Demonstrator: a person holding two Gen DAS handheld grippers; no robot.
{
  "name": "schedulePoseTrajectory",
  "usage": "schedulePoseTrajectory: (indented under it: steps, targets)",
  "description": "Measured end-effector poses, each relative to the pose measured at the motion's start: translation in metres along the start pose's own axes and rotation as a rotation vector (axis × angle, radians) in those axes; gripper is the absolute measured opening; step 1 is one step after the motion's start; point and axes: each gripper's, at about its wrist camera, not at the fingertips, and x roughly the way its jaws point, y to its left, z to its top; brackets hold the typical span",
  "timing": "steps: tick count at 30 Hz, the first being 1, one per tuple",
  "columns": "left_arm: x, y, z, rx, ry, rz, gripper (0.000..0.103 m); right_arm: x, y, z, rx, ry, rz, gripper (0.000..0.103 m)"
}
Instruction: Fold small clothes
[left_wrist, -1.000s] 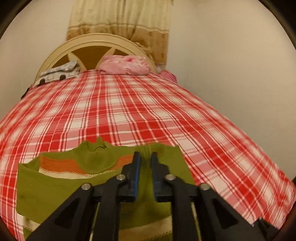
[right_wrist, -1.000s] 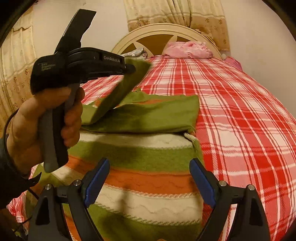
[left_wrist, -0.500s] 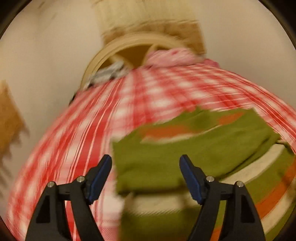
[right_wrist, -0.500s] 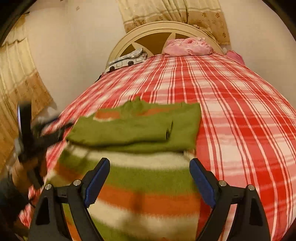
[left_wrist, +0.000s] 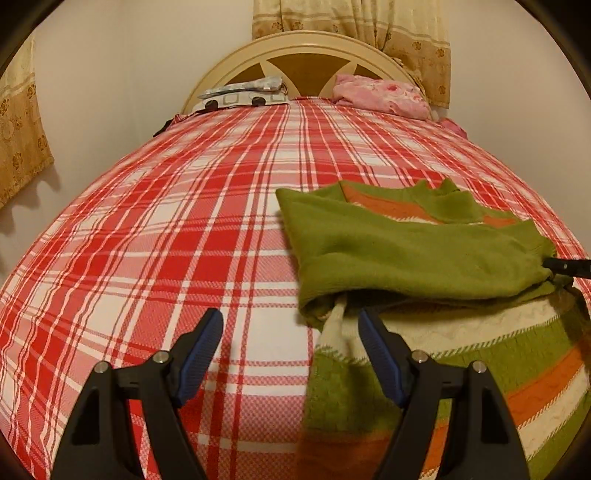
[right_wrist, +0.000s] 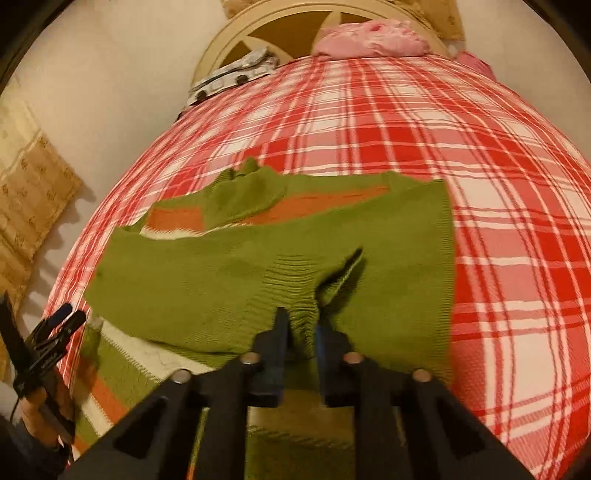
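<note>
A striped green, orange and cream sweater (left_wrist: 424, 258) lies on the red-and-white checked bedspread (left_wrist: 184, 240), toward the right side of the bed as the left wrist camera sees it, with both sleeves folded across its chest. At the far end of the bed stands a cream arched headboard (left_wrist: 306, 48), with a pink pillow (left_wrist: 380, 94) and a grey patterned bundle of cloth (left_wrist: 243, 94) resting against it. A beige curtain (left_wrist: 369, 29) hangs behind the headboard and another strip of curtain (left_wrist: 22, 140) hangs on the left wall. Nothing lies between the grippers and the sweater.

The left gripper (left_wrist: 290, 350) hovers low with its jaws wide apart, one finger over bare bedspread, the other just over the sweater's left edge, holding nothing. The right gripper (right_wrist: 299, 332) has its jaws drawn narrow, pinching the ribbed cuff of the upper folded sleeve (right_wrist: 295, 288).

Only the right wrist view shows this pinch and the ribbed cuff bunched between the fingers; it also shows the left gripper from outside, at the bed's left edge. The left wrist view shows only a dark tip of the right gripper at the sweater's right edge, but shows the striped lower body more clearly.
</note>
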Motion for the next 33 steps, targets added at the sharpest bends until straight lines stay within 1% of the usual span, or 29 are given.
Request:
schedulePoseTrajectory:
  steps: [2,3,5,6,8,9,11,14,15,16,17,18,20,21,23,24,25,26,27,28,29,30,31,32,33]
  targets:
    - [0.003,0.001,0.003,0.006,-0.004,0.013,0.078,-0.008,0.002,0.001,-0.025,-0.031,-0.015,0.007]
    - [0.006,0.0,0.003,0.014,0.007,0.03,0.078,-0.015,0.004,0.002,-0.037,-0.061,-0.022,0.006]
    - [0.012,0.0,0.0,0.017,0.037,0.035,0.078,-0.035,0.003,0.005,-0.041,-0.126,-0.023,0.006]
    - [0.018,-0.001,-0.003,0.02,0.067,0.039,0.078,-0.044,0.002,0.006,-0.042,-0.157,-0.034,0.006]
    - [0.02,-0.002,-0.006,0.022,0.086,0.03,0.078,-0.059,-0.004,0.009,-0.042,-0.199,-0.07,0.006]
    - [0.019,-0.003,-0.006,0.025,0.083,0.026,0.078,-0.06,-0.008,0.01,-0.035,-0.202,-0.073,0.006]
    - [0.013,-0.004,-0.004,0.028,0.059,0.029,0.078,-0.051,-0.01,0.009,-0.057,-0.152,-0.07,0.006]
    - [-0.004,0.002,0.007,-0.028,-0.017,0.019,0.078,-0.035,-0.011,-0.001,-0.086,-0.089,-0.097,0.011]
    - [-0.01,0.002,0.012,-0.038,-0.04,0.018,0.079,-0.029,-0.014,-0.003,-0.081,-0.063,-0.128,0.025]
    - [-0.011,0.0,0.017,-0.033,-0.054,0.025,0.08,-0.024,-0.019,-0.004,-0.066,-0.05,-0.179,0.039]
    - [-0.01,-0.002,0.021,-0.019,-0.057,0.029,0.082,-0.024,-0.023,-0.005,-0.051,-0.054,-0.215,0.068]
    - [-0.008,-0.007,0.026,0.003,-0.056,0.03,0.084,-0.027,-0.027,-0.006,-0.037,-0.071,-0.216,0.072]
    - [-0.003,-0.014,0.032,0.035,-0.057,0.037,0.084,-0.039,-0.024,-0.004,-0.028,-0.119,-0.18,0.072]
    - [0.004,-0.02,0.036,0.062,-0.044,0.046,0.085,-0.045,-0.016,-0.004,-0.049,-0.147,-0.158,0.072]
    - [0.017,-0.025,0.04,0.101,-0.008,0.094,0.086,-0.052,0.002,-0.001,-0.103,-0.179,-0.086,0.072]
    - [0.028,-0.027,0.039,0.125,0.019,0.163,0.086,-0.05,0.015,0.0,-0.14,-0.167,-0.026,0.072]
    - [0.035,-0.027,0.038,0.137,0.045,0.208,0.086,-0.044,0.025,0.001,-0.165,-0.146,0.005,0.072]
    - [0.043,-0.023,0.036,0.133,0.076,0.229,0.086,-0.037,0.034,0.0,-0.186,-0.122,0.023,0.072]
    - [0.05,-0.017,0.032,0.12,0.1,0.216,0.088,-0.029,0.038,0.001,-0.19,-0.103,0.03,0.072]
    - [0.053,-0.012,0.027,0.113,0.113,0.225,0.09,-0.019,0.037,0.0,-0.174,-0.072,0.043,0.072]
    - [0.054,-0.007,0.022,0.107,0.111,0.236,0.093,-0.008,0.032,-0.001,-0.148,-0.037,0.035,0.072]
    - [0.053,-0.002,0.017,0.095,0.102,0.237,0.099,0.001,0.026,-0.003,-0.119,-0.008,0.009,0.072]
    - [0.05,0.003,0.014,0.069,0.097,0.215,0.099,0.011,0.018,-0.01,-0.091,0.032,-0.02,0.072]
    - [0.047,0.006,0.014,0.054,0.091,0.192,0.099,0.015,0.016,-0.017,-0.097,0.044,-0.025,0.072]
    - [0.045,0.009,0.014,0.042,0.085,0.176,0.099,0.012,0.018,-0.023,-0.135,0.015,-0.032,0.072]
